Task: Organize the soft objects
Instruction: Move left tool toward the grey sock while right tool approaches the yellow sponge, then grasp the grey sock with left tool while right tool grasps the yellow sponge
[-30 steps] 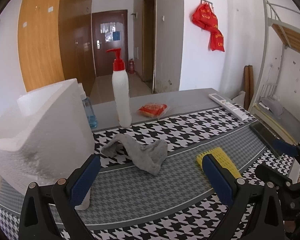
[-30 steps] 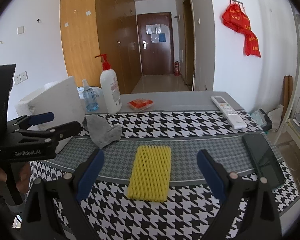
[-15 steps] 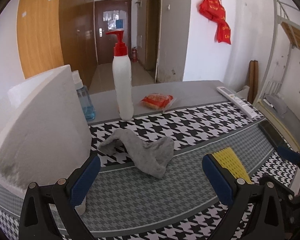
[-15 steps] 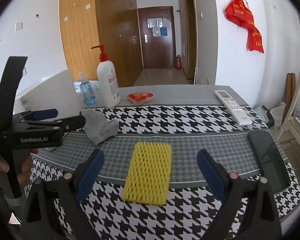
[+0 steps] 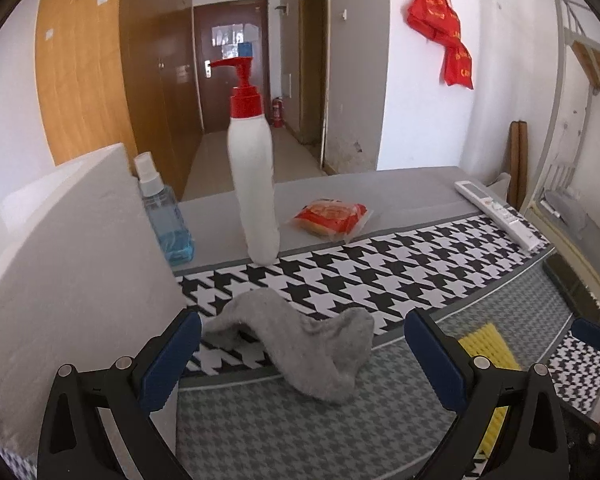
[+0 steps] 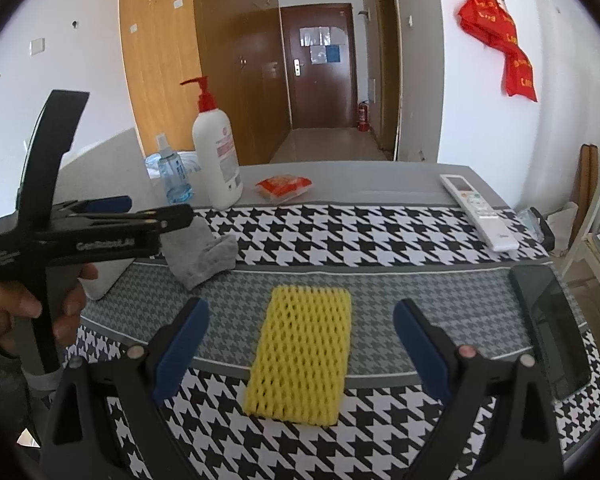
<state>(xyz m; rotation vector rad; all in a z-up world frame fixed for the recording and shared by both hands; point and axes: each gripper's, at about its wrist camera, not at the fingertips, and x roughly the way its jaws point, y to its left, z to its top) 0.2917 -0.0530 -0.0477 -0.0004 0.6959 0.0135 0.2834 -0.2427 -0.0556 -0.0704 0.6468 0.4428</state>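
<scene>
- You are bringing the left gripper (image 5: 300, 344) closer to the grey sock (image 5: 300, 344): over the last second the sock is growing in the left wrist view and sliding down between the blue pads, and the pump bottle (image 5: 254, 188) is looming larger behind it.
- That is reading as an approach, not a pick; nothing is lifted yet and both soft things are lying where they lay a second ago.
- Left jaws are standing wide apart, empty, straddling the crumpled sock on the patterned worktop (image 5: 400, 276); whether the pads are touching the cloth is hard to tell from this low angle.
- The white foam box (image 5: 68, 272) is sitting just beside the left pad, so you are working close to its wall.
- Your right gripper (image 6: 300, 336) is barely moving, hovering level with its jaws spread and empty, framing the yellow foam net (image 6: 302, 352), which is lying flat near the front edge.
- In the right wrist view your hand (image 6: 24, 312) is holding the left tool roughly level, its fingers pointing toward the sock.
</scene>
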